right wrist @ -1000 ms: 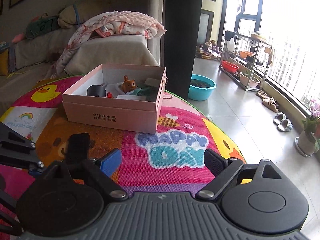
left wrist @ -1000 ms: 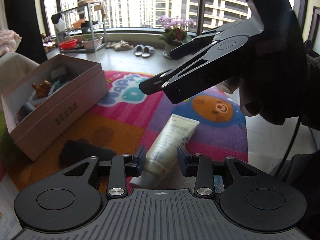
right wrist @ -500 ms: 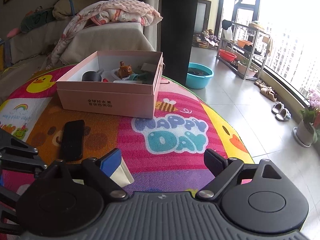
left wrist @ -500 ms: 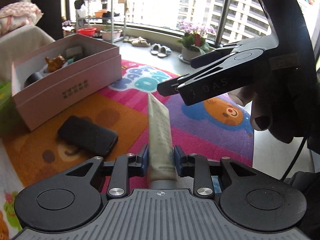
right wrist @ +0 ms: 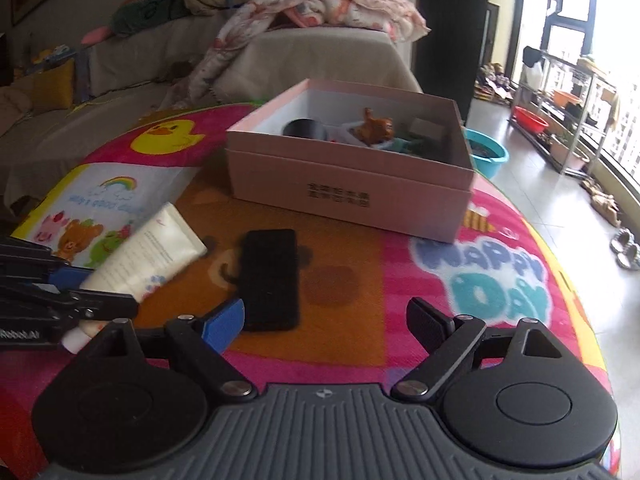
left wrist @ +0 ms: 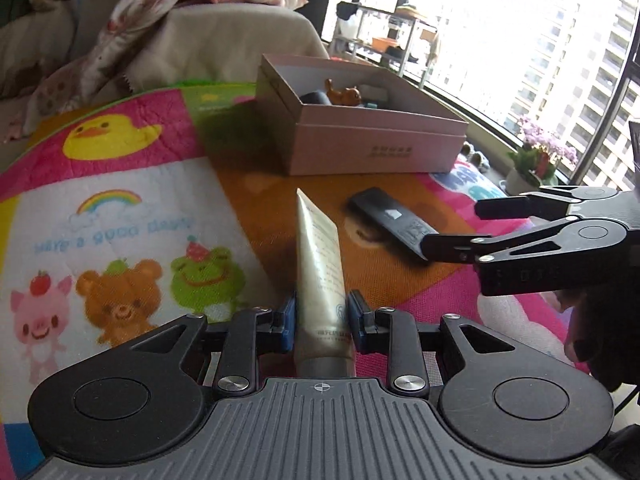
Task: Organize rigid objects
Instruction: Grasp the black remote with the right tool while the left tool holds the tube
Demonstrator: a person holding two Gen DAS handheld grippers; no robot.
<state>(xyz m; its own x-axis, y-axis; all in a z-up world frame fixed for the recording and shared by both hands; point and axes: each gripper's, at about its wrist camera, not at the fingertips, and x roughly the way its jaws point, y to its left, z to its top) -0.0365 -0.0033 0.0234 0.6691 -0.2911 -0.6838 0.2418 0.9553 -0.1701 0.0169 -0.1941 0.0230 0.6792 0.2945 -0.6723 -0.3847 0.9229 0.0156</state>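
My left gripper (left wrist: 322, 320) is shut on a white cream tube (left wrist: 319, 268) and holds it above the colourful play mat, the crimped end pointing forward. The tube also shows at the left of the right wrist view (right wrist: 150, 256). A black phone (right wrist: 270, 278) lies flat on the orange patch of the mat, also in the left wrist view (left wrist: 390, 220). My right gripper (right wrist: 326, 320) is open and empty, just in front of the phone's near end. An open pink box (right wrist: 352, 196) behind the phone holds a brown toy animal (right wrist: 376, 128) and other small items.
The round play mat (right wrist: 500, 280) ends at the right, with tiled floor beyond. A sofa with a blanket (right wrist: 320, 12) stands behind the box. A teal basin (right wrist: 486, 156) and a metal rack (right wrist: 568, 120) stand at the far right. A flower pot (left wrist: 532, 168) sits by the window.
My left gripper closed on the tube, lifted it off the mat and swung left toward the box. My right gripper moved forward and left, closer to the phone, staying open.
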